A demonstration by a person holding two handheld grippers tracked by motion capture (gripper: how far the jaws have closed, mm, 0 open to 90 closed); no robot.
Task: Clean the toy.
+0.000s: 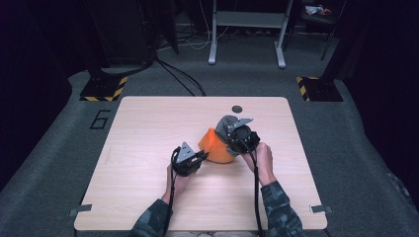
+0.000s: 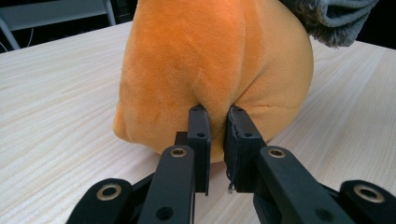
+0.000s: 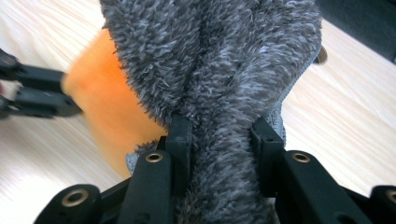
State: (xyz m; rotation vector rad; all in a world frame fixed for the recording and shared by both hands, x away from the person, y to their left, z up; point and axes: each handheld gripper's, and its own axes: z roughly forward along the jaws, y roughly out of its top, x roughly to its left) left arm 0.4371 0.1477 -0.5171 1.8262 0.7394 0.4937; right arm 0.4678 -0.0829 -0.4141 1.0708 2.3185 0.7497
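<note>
An orange plush body (image 1: 215,146) is seen just right of the table's (image 1: 148,148) middle, resting on the wood, with a grey fuzzy piece (image 1: 226,124) lying over its far-right side.

The left gripper (image 1: 201,157) is brought in from the near-left. In the left gripper view its jaws are drawn close, with a small fold of the orange plush (image 2: 210,70) pinched between them low on the near side. The low grip is judged to anchor the soft body against the tabletop so it cannot slide or lift.

The right gripper (image 1: 232,143) is held over the right side of the toy. In the right gripper view its jaws are set around a thick bunch of grey pile (image 3: 219,84), moderately apart because the wad between them is bulky (the pile bulges out on both sides of the jaws). This hold is judged to serve for drawing the grey piece off, or working it along, the orange body while the other side is pinned.

A small dark disc (image 1: 237,109) is noted on the far part of the table, well apart from the toy.
</note>
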